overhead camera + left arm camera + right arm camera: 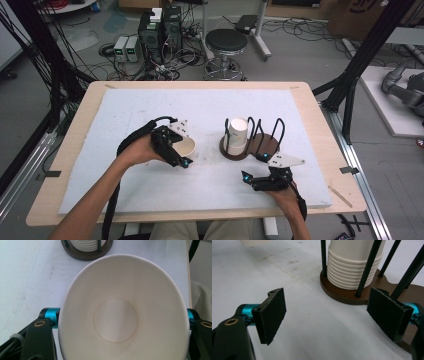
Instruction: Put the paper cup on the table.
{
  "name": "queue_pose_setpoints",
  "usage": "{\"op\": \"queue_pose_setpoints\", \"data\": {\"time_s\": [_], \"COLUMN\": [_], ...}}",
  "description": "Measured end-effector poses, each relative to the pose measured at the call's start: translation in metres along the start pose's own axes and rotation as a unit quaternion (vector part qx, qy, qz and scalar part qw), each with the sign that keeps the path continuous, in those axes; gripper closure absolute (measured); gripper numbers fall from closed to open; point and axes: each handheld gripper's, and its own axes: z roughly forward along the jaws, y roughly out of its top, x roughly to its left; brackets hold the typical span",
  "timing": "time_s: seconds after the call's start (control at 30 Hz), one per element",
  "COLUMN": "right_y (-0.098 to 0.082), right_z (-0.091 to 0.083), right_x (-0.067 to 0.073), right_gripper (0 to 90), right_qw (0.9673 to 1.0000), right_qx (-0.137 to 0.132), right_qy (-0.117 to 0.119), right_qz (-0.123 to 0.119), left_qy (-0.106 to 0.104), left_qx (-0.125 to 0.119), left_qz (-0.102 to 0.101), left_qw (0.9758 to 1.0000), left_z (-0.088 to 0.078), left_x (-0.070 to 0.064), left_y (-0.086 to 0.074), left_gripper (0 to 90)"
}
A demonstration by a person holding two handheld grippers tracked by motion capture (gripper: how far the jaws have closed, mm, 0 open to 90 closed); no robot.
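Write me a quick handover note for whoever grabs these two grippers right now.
Left gripper: shut on a single paper cup, squeezed oval, held left of the cup holder.
Right gripper: open, nothing between its pads, beside the holder's brown base.
Stack of cups: upside down in the holder's left bay; the right bay looks empty.
Done: one cup is out and in hand.
Left: probably place that cup; where it goes isn't clear.

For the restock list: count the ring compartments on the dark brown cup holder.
2. The round dark brown wooden cup holder has one compartment holding the stack of white paper cups, on its left; the empty one is on its right.
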Motion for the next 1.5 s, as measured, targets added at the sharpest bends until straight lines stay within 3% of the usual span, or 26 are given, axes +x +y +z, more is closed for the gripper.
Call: {"op": "queue_pose_setpoints", "data": {"time_s": [0.53,1.37,1.5], "right_y": [0.000,-0.002,-0.002], "right_z": [-0.001,-0.003,-0.003], "right_x": [0.002,0.002,0.002], "right_gripper": [16.1,16.1,16.1], "right_qw": [1.0000,0.9998,0.9998], "right_qx": [-0.002,-0.013,-0.014], "right_qy": [-0.007,-0.011,-0.012], "right_qz": [0.000,0.003,0.002], "left_qy": [0.008,0.014,0.014], "left_qx": [0.019,0.046,0.038], "left_qz": [0.000,-0.013,-0.014], "left_qw": [0.9998,0.9987,0.9991], "left_z": [0.024,0.053,0.054], "left_x": [0.000,0.008,0.007], "left_y": [0.008,0.005,0.004], "left_gripper": [28.8,28.7,28.5]}}
